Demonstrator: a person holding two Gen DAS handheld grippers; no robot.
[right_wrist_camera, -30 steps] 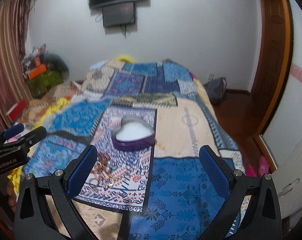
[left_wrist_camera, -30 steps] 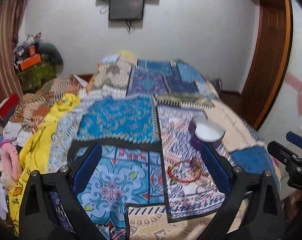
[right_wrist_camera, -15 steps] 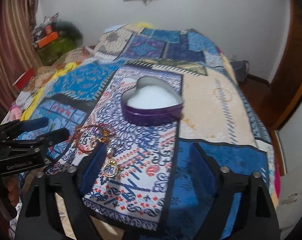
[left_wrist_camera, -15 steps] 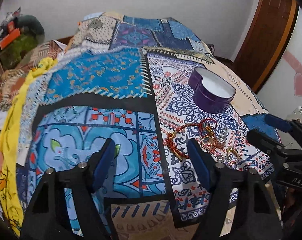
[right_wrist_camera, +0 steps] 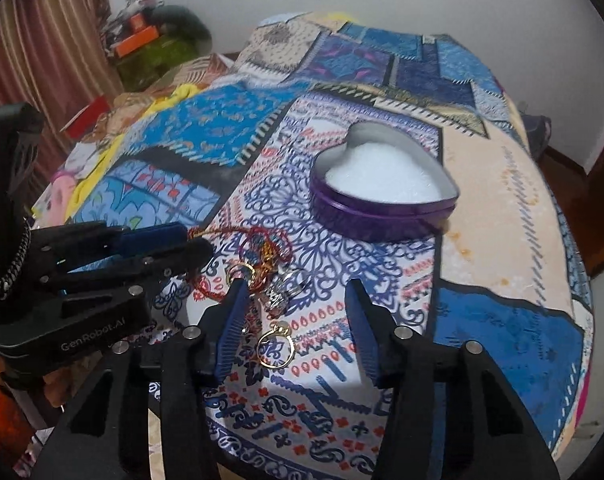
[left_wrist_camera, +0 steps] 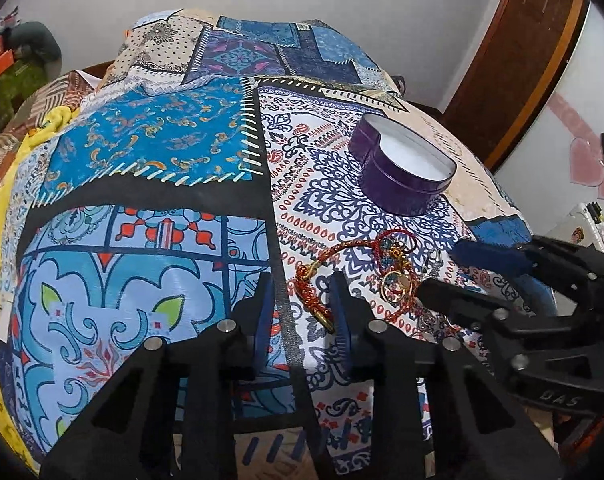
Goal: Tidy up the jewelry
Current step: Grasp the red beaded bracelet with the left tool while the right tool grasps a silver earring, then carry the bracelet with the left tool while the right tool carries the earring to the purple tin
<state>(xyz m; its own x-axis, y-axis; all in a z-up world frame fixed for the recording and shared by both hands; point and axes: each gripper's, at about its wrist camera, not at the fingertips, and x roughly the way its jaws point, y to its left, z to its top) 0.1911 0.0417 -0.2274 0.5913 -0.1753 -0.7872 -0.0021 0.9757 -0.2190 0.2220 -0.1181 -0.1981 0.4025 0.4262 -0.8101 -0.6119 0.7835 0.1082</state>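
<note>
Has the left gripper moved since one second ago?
Yes. The left gripper has come down toward the red bracelet, which now lies between its narrowed jaws; before, the jaws stood wide above the bedspread.

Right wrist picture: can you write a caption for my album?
Open right gripper poised over a gold ring on the patchwork bedspread, heart-shaped purple tin waiting beyond.

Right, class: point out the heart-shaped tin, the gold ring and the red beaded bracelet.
heart-shaped tin [right_wrist_camera: 382,222]: right wrist view, purple side wall.
gold ring [right_wrist_camera: 275,350]: right wrist view, on the band's lower edge.
red beaded bracelet [left_wrist_camera: 308,290]: left wrist view, beaded strand near the clasp.
</note>
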